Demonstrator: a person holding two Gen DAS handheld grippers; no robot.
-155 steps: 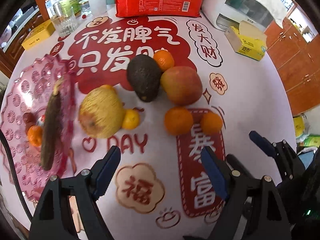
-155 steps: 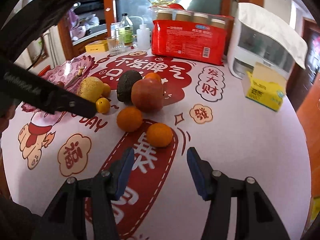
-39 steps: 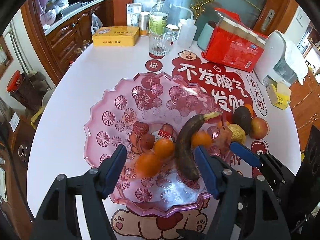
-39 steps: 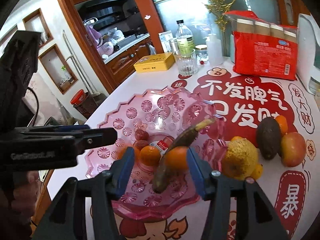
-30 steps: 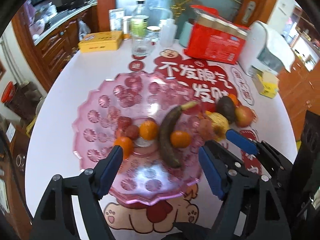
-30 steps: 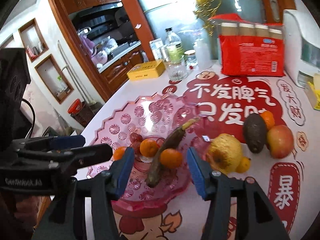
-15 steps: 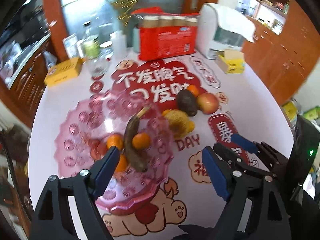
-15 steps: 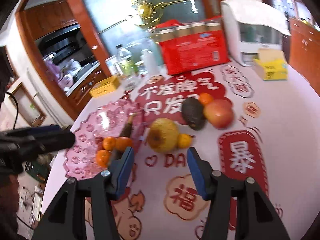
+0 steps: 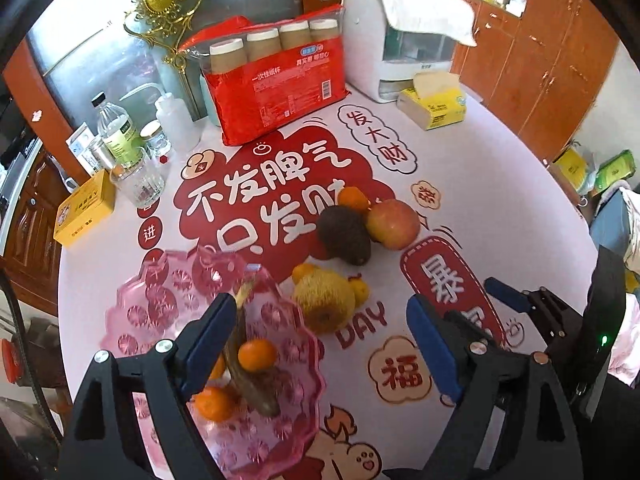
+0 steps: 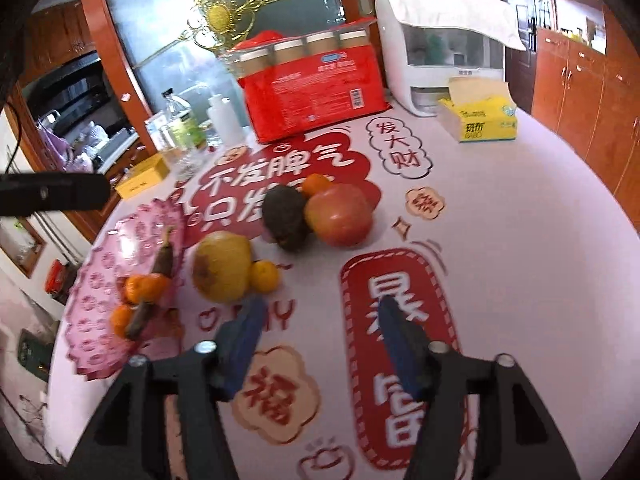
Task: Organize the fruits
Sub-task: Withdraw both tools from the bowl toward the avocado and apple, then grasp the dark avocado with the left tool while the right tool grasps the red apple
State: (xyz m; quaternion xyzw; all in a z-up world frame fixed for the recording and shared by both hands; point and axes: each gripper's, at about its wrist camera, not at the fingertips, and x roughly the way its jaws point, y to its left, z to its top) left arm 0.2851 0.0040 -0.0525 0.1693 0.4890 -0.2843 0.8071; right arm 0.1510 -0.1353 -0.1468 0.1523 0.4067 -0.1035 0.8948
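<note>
Right wrist view showed the right gripper (image 10: 316, 334) open and empty above the table (image 10: 520, 240); the left gripper (image 9: 316, 336) likewise gaped. Beyond lay the yellow pear (image 10: 222, 266), small citrus (image 10: 265, 276), avocado (image 10: 286, 216) and apple (image 10: 339, 214), beside the pink bowl (image 10: 96, 320). Judged mid-task; next, grasp the pear.

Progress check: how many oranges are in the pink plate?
3. Right orange sits right of the banana; near orange left of it, toward the camera; third orange peeks from behind the left gripper, which may hide more.
</note>
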